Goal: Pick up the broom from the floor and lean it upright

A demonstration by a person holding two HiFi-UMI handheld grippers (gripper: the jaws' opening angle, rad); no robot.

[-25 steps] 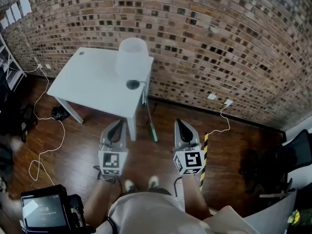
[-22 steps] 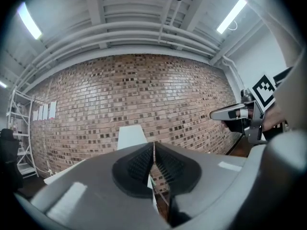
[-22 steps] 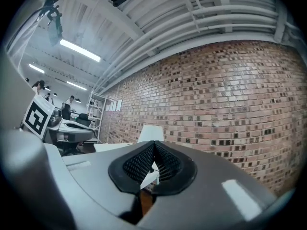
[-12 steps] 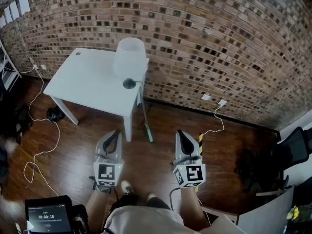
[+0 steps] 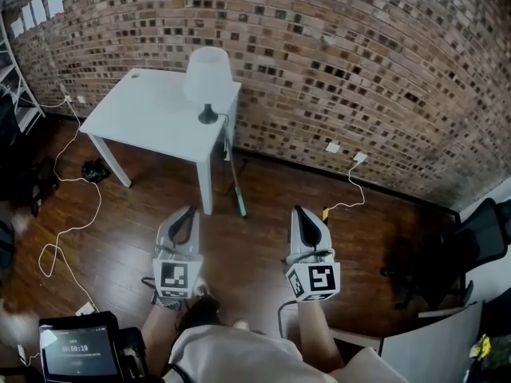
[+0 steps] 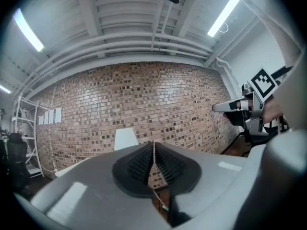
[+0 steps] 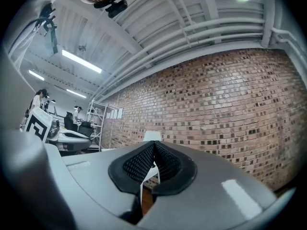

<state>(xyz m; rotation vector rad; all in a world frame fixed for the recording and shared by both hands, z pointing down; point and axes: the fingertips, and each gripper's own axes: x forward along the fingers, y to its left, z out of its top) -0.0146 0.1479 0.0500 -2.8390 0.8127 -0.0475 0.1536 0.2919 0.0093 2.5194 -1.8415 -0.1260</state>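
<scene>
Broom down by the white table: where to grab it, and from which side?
Probably the thin shaft of the broom, just behind its green end, jaws across it. The table leg stands close on its left in the head view, so come from the open floor on its right.

A white worktop (image 5: pixel 144 114) in the upper left is carrying a lamp (image 5: pixel 207 76). The dark wooden floor (image 5: pixel 255 246) is bearing a broom (image 5: pixel 237 191) by the worktop's leg and a white cable (image 5: pixel 101 204) at left.
</scene>
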